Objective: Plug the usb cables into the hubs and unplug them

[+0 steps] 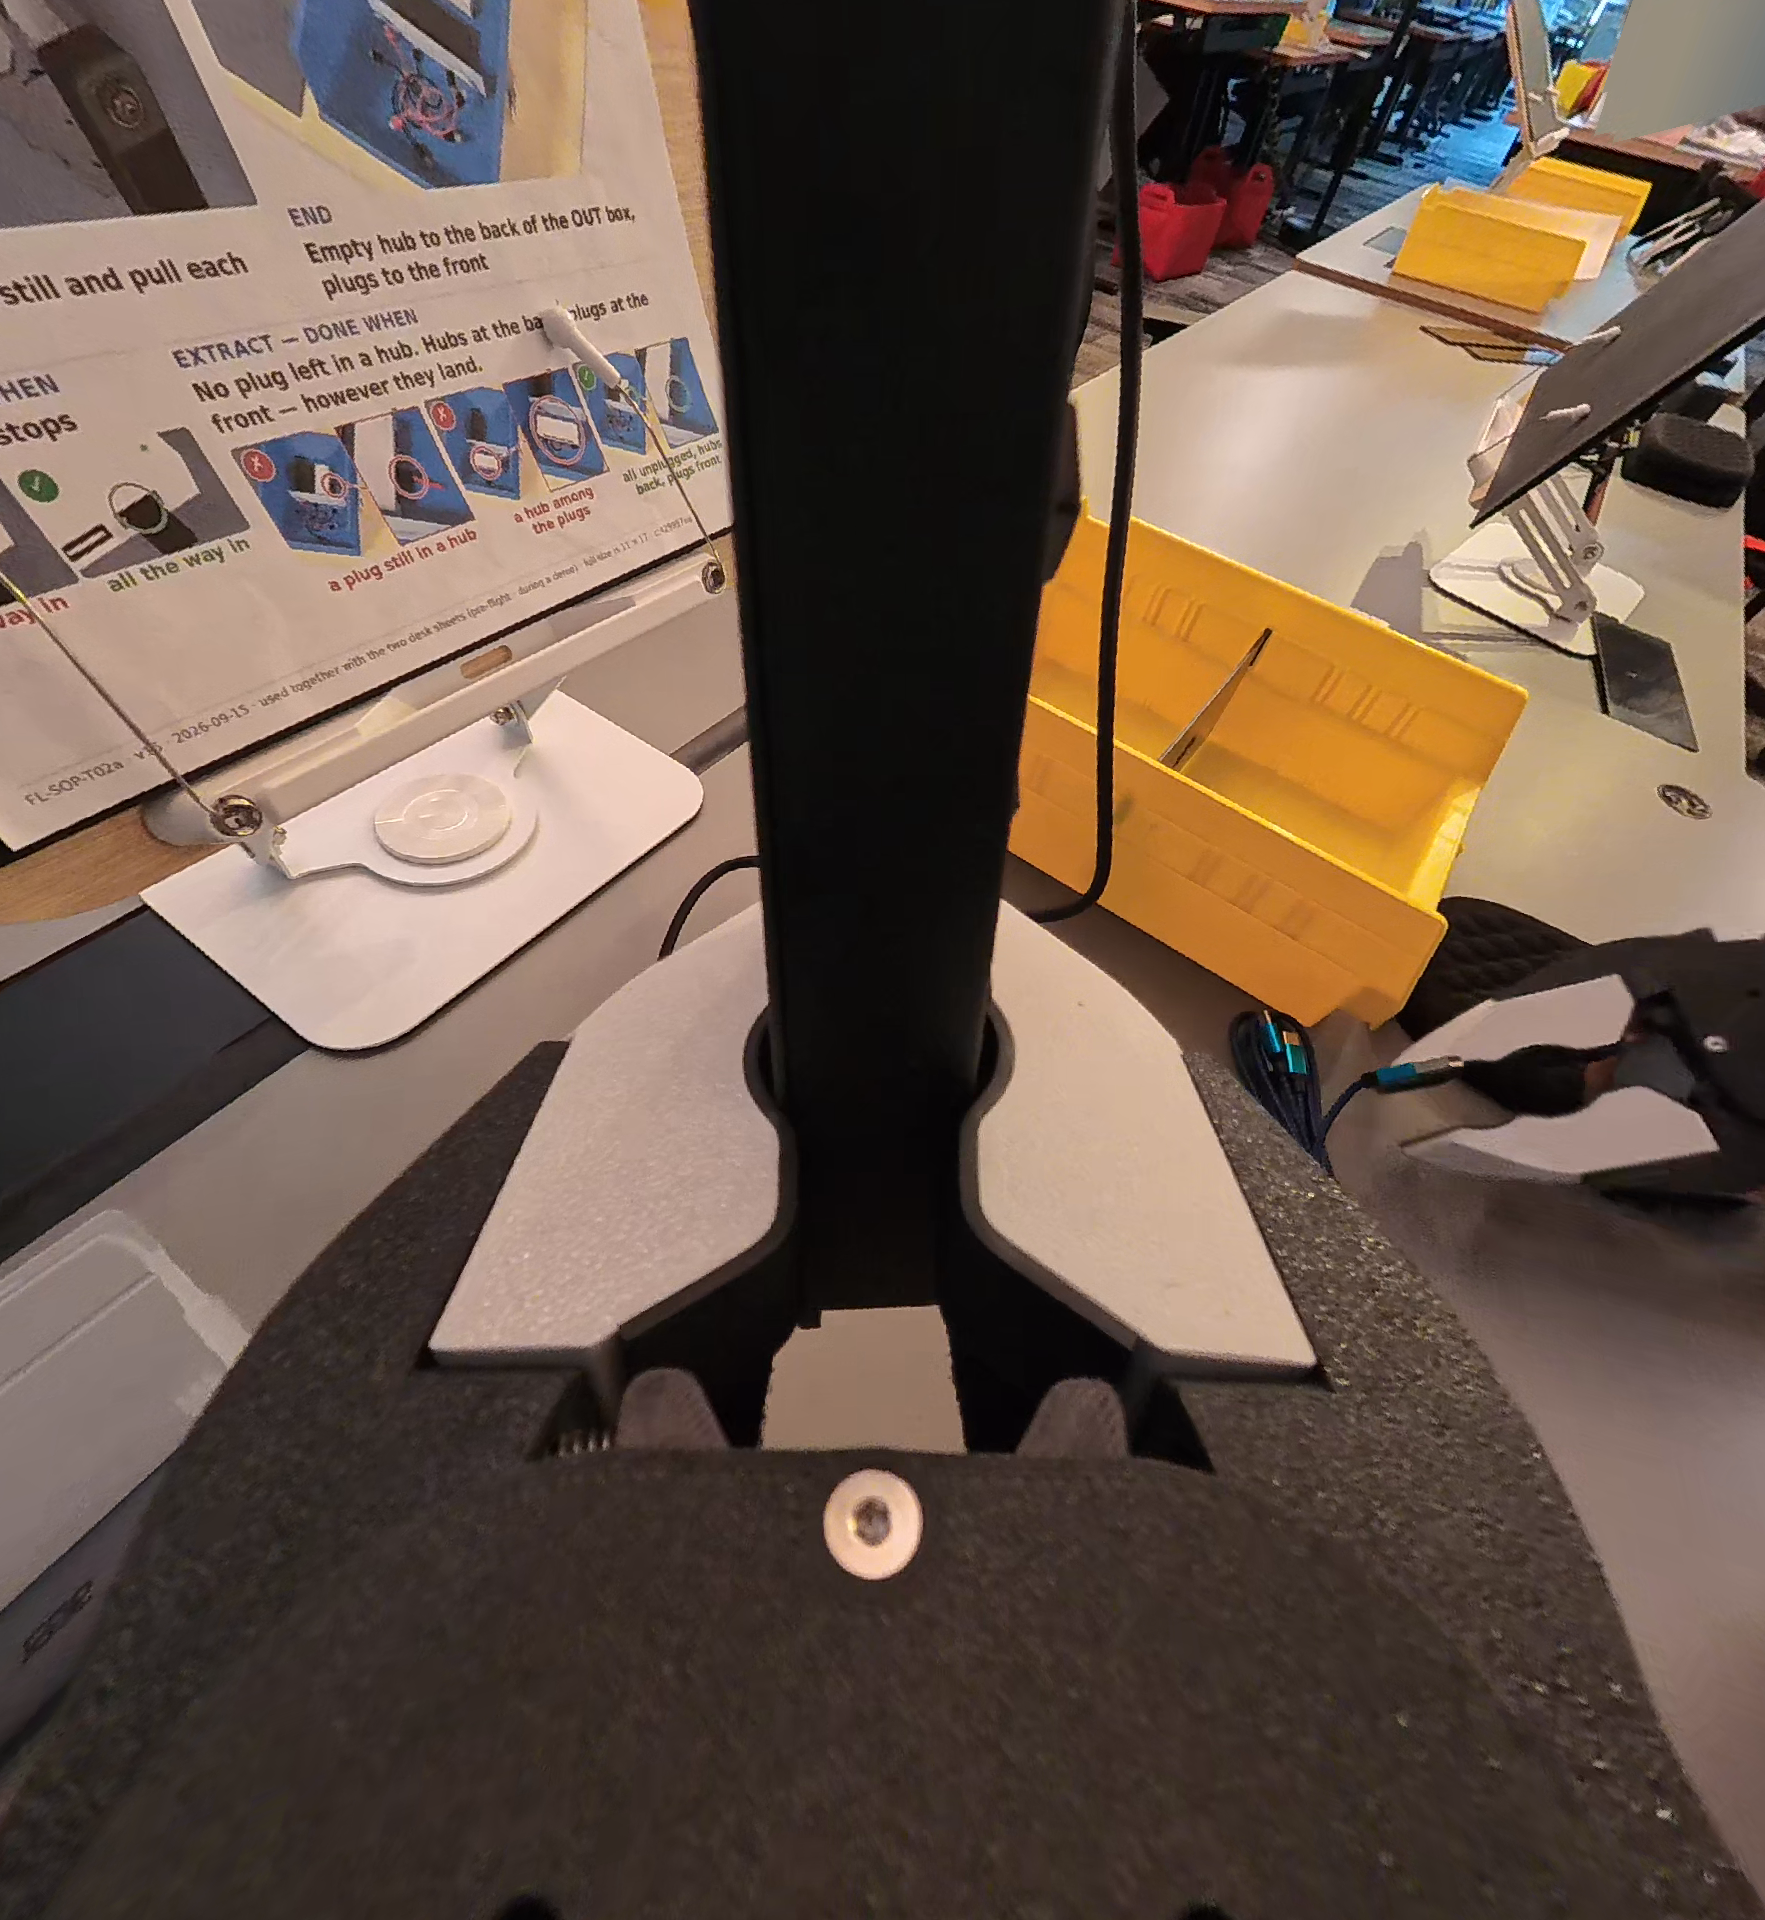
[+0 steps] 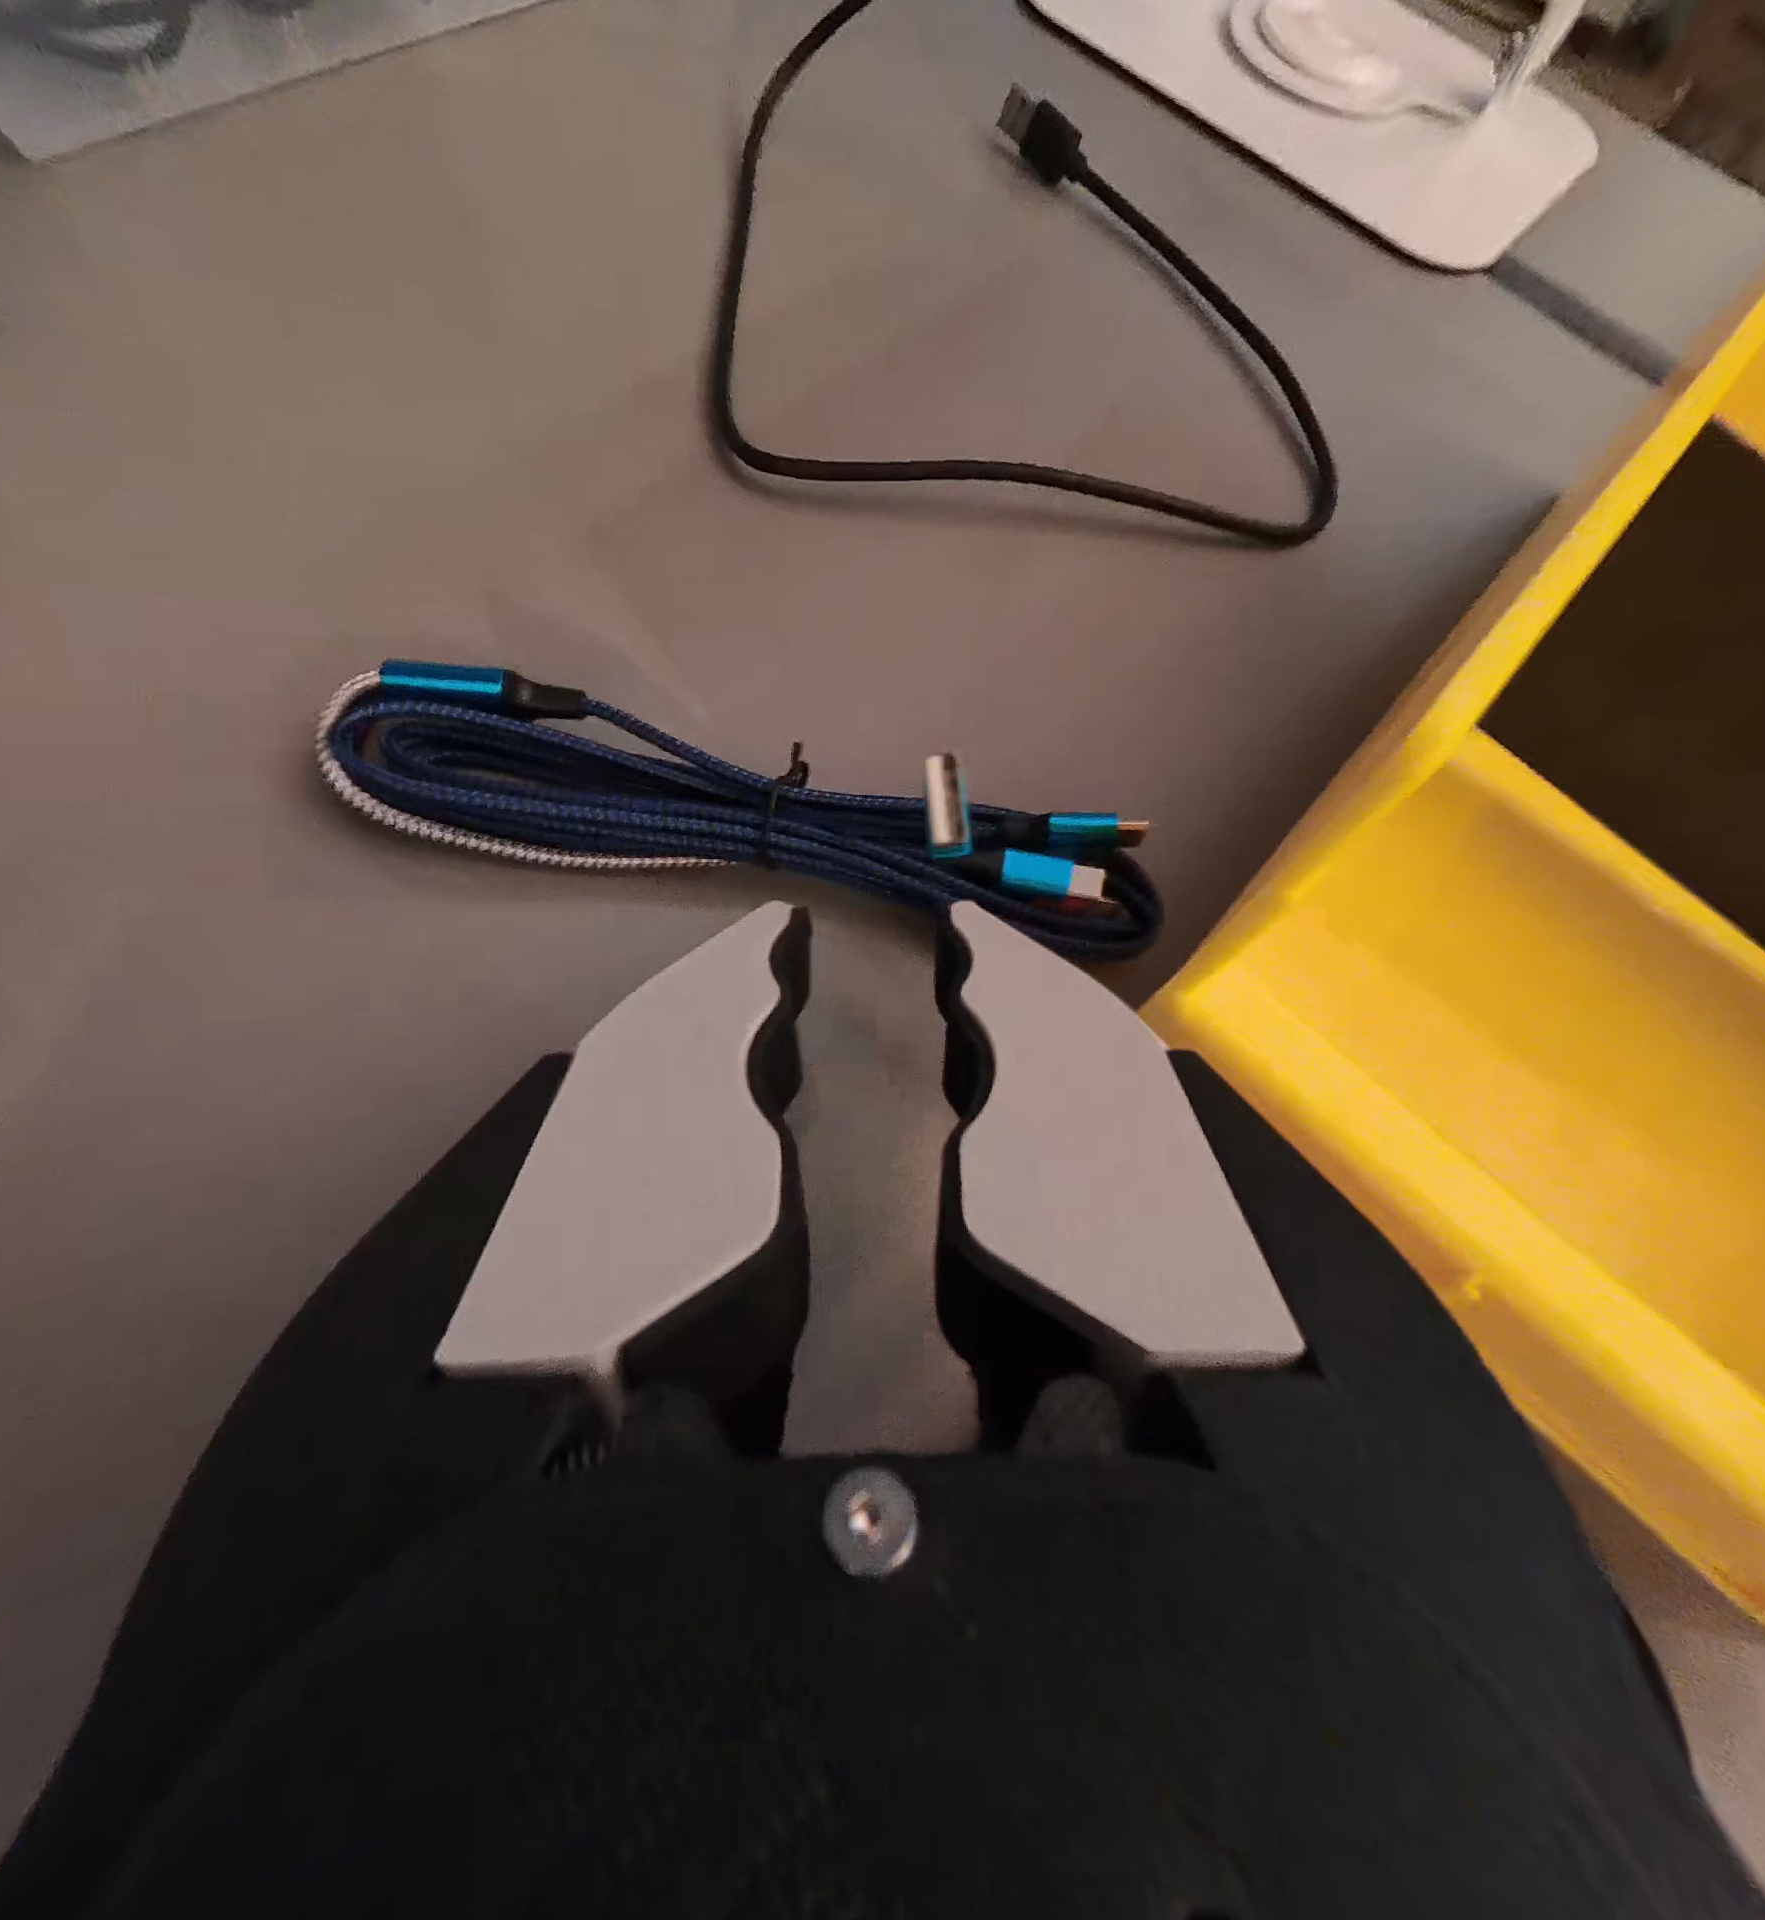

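The left gripper [image 1: 873, 1049] clamps an upright black hub [image 1: 888, 520] just left of the yellow bin [image 1: 1273, 769]. The right gripper [image 2: 870, 920], jaws narrowly apart and empty, hovers over the blue cable bundle [image 2: 649, 800] lying beside that bin.

— What is sitting ahead and to the left of the left gripper [image 1: 878, 997]?
— A printed instruction sheet [image 1: 234, 416] is leaning on a white stand, and the stand's flat base [image 1: 421, 914] is resting on the grey table [image 1: 1325, 436].
— And to its right?
— A yellow bin [image 1: 1273, 769] is lying on the table, with a thin divider [image 1: 1216, 707] standing inside it. Farther off, a dark board [image 1: 1667, 364] is tilting on another white stand, and a second yellow bin [image 1: 1501, 239] is sitting farther back.
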{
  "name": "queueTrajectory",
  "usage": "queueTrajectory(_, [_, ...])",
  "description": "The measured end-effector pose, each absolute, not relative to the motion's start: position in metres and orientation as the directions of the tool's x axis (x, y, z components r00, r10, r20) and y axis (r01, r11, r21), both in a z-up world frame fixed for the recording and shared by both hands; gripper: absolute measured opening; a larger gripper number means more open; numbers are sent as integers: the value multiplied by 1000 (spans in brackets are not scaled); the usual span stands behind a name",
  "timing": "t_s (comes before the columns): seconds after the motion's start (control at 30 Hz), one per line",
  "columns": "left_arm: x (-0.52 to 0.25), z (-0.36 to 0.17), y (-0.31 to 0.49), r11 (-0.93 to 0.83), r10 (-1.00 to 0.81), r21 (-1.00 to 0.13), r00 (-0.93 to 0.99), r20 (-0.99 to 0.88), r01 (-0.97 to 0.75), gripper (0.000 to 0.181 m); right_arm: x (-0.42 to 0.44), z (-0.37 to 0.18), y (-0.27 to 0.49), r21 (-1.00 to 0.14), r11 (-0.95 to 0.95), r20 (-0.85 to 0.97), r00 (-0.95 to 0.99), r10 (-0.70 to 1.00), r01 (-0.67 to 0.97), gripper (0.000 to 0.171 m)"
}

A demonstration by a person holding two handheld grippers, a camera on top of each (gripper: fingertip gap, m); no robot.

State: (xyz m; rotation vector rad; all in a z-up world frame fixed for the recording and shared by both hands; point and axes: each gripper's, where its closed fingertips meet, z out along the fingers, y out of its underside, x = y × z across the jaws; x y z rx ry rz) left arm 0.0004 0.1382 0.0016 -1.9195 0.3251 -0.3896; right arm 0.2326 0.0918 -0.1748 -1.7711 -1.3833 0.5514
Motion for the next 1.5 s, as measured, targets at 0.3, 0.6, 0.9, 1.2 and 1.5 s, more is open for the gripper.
queueTrajectory(0.3, [0, 0, 138, -371, -403, -928, 907, 119, -43, 27, 211, -193, 55, -719, 141, 208, 17, 978, 680, 1])
queueTrajectory(0.6, [-2, 0, 138, -372, -397, -927, 910, 120, -40, 27, 139, -198, 33, -653, 277, 310, -84, 947, 705, 1])
queueTrajectory(0.9, [-13, -1, 135, -373, -378, -928, 915, 139, -14, 27, 90, -146, 15, -770, 182, 213, -23, 977, 612, 3])
queueTrajectory(1.2, [-13, 2, 135, -363, -382, -932, 912, 150, 1, 27, 219, -131, 59, -693, 185, 223, -36, 974, 697, 55])
queueTrajectory(1.5, [-10, 3, 135, -365, -389, -931, 910, 143, -10, 27, 200, -182, 97, -626, -54, 160, 196, 967, 778, 63])
